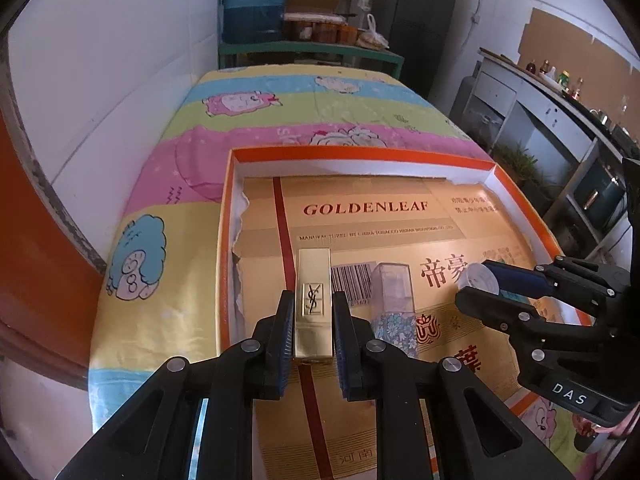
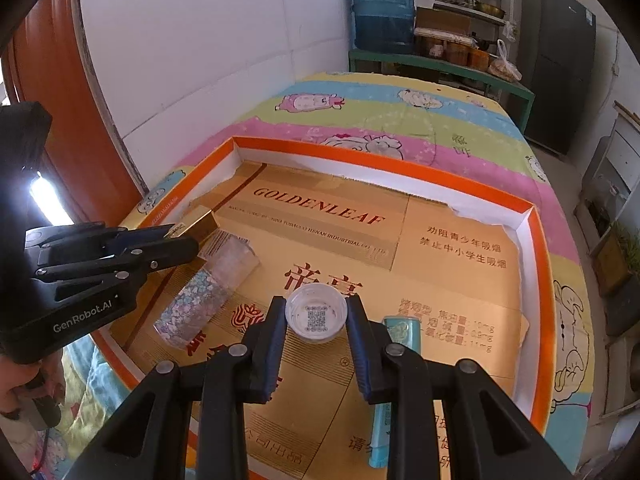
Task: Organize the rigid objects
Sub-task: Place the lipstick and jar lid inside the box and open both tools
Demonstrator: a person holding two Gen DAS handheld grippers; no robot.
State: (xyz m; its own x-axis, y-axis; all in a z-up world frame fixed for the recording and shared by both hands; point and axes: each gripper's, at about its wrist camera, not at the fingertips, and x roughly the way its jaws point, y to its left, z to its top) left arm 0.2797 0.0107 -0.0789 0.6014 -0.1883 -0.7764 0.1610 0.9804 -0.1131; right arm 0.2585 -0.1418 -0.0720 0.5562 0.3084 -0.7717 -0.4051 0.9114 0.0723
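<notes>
An orange-rimmed shallow box (image 1: 360, 156) lined with gold cardboard lies on the bed; it also shows in the right wrist view (image 2: 400, 168). My left gripper (image 1: 313, 320) is shut on a gold YSL lipstick case (image 1: 313, 300), low over the box's left side; the case also shows in the right wrist view (image 2: 200, 220). A clear bottle with a floral base (image 1: 394, 304) lies right beside it, also in the right wrist view (image 2: 208, 292). My right gripper (image 2: 316, 320) is shut on a small clear round container (image 2: 316, 314), seen in the left wrist view (image 1: 482, 278).
A teal tube (image 2: 394, 380) lies in the box under my right gripper. The box sits on a striped cartoon bedsheet (image 1: 280, 104). A white wall (image 1: 120, 60) runs along the left. A green shelf with a blue water jug (image 1: 254, 0) stands beyond the bed.
</notes>
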